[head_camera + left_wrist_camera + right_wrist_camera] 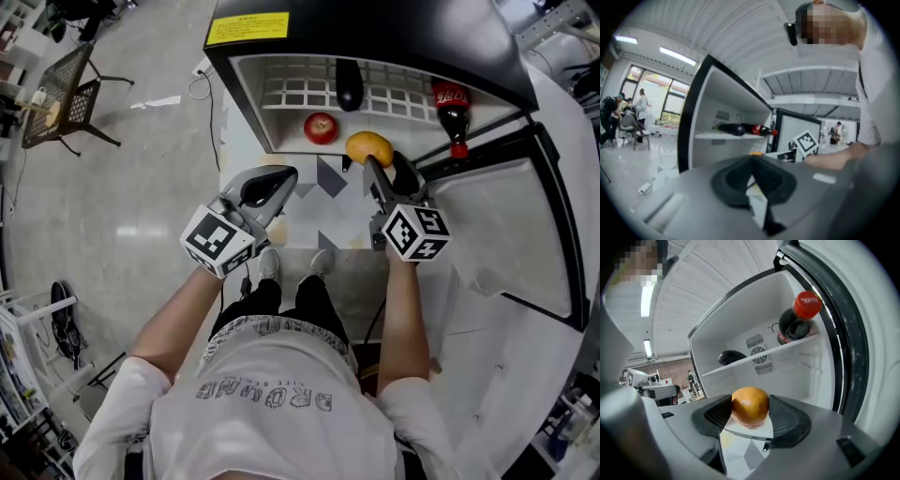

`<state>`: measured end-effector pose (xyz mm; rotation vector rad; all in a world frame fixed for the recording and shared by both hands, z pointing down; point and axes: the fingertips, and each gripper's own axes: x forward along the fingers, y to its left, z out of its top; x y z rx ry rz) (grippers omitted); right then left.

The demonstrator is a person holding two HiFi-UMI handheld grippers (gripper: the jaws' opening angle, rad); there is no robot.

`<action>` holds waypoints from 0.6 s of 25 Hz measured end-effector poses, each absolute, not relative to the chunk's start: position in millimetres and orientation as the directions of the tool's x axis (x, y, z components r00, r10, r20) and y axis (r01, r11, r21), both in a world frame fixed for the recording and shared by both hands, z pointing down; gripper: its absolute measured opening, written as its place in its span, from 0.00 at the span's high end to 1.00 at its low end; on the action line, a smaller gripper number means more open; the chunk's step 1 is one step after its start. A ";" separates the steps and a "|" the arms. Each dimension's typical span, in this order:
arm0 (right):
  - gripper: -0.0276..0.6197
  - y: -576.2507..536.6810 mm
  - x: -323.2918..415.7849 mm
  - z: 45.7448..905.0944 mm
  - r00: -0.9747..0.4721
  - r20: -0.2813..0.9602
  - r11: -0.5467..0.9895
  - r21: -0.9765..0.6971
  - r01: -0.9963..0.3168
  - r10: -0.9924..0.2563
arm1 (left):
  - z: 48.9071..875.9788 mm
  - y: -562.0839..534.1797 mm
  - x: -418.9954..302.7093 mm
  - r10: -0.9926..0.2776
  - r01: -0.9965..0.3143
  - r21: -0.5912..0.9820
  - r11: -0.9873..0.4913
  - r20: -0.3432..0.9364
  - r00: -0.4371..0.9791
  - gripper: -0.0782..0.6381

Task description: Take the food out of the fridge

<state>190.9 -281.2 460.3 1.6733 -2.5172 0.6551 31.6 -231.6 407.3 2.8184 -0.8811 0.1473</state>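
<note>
A small black fridge [375,37] stands open in front of me, its door [497,216] swung out to the right. My right gripper [375,161] is shut on an orange [368,147] at the fridge's front edge; in the right gripper view the orange [750,405] sits between the pads of the gripper [750,414]. A red apple [321,127] lies inside, to the left of the orange. On the wire shelf are a dark eggplant [349,84] and a cola bottle [450,108]. My left gripper [279,180] hangs shut and empty outside the fridge, lower left of the apple.
The open door's white inner panel fills the right side. A metal chair [66,94] stands far left on the grey floor, and a cable [202,84] trails beside the fridge. The person's shoes [272,262] are just below the grippers. People [618,117] sit far off.
</note>
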 end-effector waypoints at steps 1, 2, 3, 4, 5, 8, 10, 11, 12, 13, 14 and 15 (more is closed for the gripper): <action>0.58 -277.0 189.4 455.5 -0.412 0.265 0.325 -0.315 -0.892 -0.872 | 404.1 -230.3 30.4 -0.551 -0.568 0.145 -0.810 0.144 0.822 0.88; 0.58 -272.9 187.9 450.7 -0.409 0.261 0.325 -0.312 -0.893 -0.874 | 401.0 -228.9 29.2 -0.547 -0.564 0.143 -0.814 0.139 0.825 0.88; 0.58 -268.9 186.4 446.0 -0.407 0.257 0.324 -0.310 -0.894 -0.877 | 398.1 -227.5 27.9 -0.544 -0.559 0.141 -0.817 0.134 0.828 0.88; 0.58 -265.0 184.9 441.5 -0.405 0.252 0.324 -0.307 -0.895 -0.879 | 395.4 -226.2 26.5 -0.541 -0.555 0.139 -0.820 0.129 0.831 0.88; 0.58 -261.3 183.4 437.1 -0.403 0.247 0.324 -0.304 -0.896 -0.881 | 393.0 -224.9 25.0 -0.538 -0.552 0.137 -0.823 0.124 0.834 0.88; 0.58 -250.8 178.4 425.9 -0.397 0.236 0.324 -0.295 -0.899 -0.887 | 386.5 -222.1 20.3 -0.533 -0.544 0.130 -0.829 0.112 0.839 0.88; 0.58 -243.9 174.6 420.1 -0.394 0.232 0.324 -0.286 -0.902 -0.889 | 382.4 -220.4 17.3 -0.530 -0.540 0.127 -0.832 0.105 0.842 0.88; 0.58 -240.1 172.6 417.5 -0.393 0.231 0.325 -0.283 -0.903 -0.890 | 380.7 -219.1 15.8 -0.528 -0.538 0.126 -0.834 0.101 0.843 0.88; 0.58 -236.1 170.8 414.8 -0.392 0.230 0.325 -0.279 -0.904 -0.891 | 379.2 -217.6 14.2 -0.526 -0.535 0.124 -0.836 0.099 0.845 0.88; 0.58 -232.0 169.4 412.1 -0.390 0.228 0.325 -0.277 -0.904 -0.892 | 378.1 -216.1 12.6 -0.524 -0.533 0.123 -0.837 0.097 0.846 0.88; 0.58 -227.8 168.1 409.3 -0.389 0.226 0.324 -0.276 -0.905 -0.893 | 377.2 -214.5 10.8 -0.522 -0.531 0.123 -0.839 0.095 0.847 0.88; 0.58 -223.5 166.8 406.6 -0.387 0.223 0.323 -0.277 -0.905 -0.895 | 376.4 -213.1 8.5 -0.521 -0.529 0.123 -0.840 0.094 0.848 0.88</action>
